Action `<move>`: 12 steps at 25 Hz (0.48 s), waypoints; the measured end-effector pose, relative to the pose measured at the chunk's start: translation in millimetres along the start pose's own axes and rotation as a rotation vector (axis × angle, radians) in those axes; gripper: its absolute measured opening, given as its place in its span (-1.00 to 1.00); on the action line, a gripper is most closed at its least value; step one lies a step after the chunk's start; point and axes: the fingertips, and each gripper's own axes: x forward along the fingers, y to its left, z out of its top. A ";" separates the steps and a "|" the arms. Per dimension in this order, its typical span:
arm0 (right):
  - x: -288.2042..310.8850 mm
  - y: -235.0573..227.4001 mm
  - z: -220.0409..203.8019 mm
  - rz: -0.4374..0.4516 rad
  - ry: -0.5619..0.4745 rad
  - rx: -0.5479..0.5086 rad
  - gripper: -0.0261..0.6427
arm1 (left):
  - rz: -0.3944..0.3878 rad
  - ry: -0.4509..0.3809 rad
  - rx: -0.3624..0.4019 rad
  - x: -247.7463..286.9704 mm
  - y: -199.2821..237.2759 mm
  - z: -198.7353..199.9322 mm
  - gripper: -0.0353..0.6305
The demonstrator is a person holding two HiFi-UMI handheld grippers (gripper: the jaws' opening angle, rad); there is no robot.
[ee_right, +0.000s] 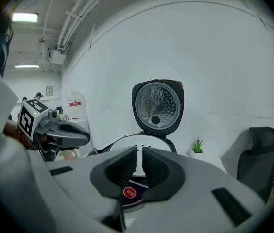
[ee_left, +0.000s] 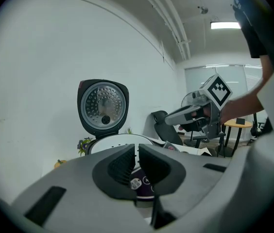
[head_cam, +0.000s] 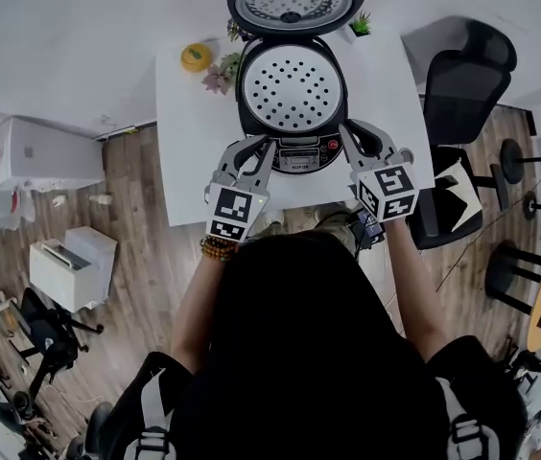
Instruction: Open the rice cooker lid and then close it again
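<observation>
The dark rice cooker (head_cam: 294,113) stands on the white table (head_cam: 186,132). Its lid (head_cam: 296,3) is swung up and back, showing the metal inner plate. A white perforated tray (head_cam: 292,86) fills the pot. My left gripper (head_cam: 262,146) hovers by the cooker's front left corner, and my right gripper (head_cam: 346,130) by its front right corner. Both are shut with nothing between the pads and touch nothing. The raised lid (ee_left: 103,106) rises beyond the left gripper (ee_left: 138,160), with the right gripper (ee_left: 172,118) off to one side. The lid (ee_right: 157,105) also stands upright beyond the right gripper (ee_right: 139,163).
A yellow object (head_cam: 195,57) and a small flower plant (head_cam: 221,71) sit on the table left of the cooker, a green plant (head_cam: 360,25) to its right. A black office chair (head_cam: 462,84) stands beside the table's right edge. A white cabinet (head_cam: 31,153) stands at left.
</observation>
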 end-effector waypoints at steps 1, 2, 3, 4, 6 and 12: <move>1.5 -0.4 0.9 0.011 -0.003 0.018 -0.83 | 0.002 -0.012 0.000 0.7 2.9 5.2 -0.78; 2.8 -0.9 1.8 0.023 -0.006 0.033 -0.83 | 0.002 -0.025 -0.005 1.8 6.2 10.8 -0.78; 3.9 -1.4 3.1 0.035 -0.006 0.040 -0.83 | 0.001 -0.036 -0.008 3.0 9.6 16.4 -0.78; 4.7 -2.0 4.9 0.044 -0.007 0.042 -0.83 | -0.001 -0.044 -0.005 4.5 13.0 21.8 -0.78; 5.8 -4.0 10.8 0.059 -0.014 0.036 -0.83 | -0.008 -0.054 0.033 8.3 18.8 32.5 -0.78; 11.3 -13.8 31.9 0.087 -0.035 0.003 -0.75 | -0.039 -0.098 0.172 18.2 39.9 72.3 -0.78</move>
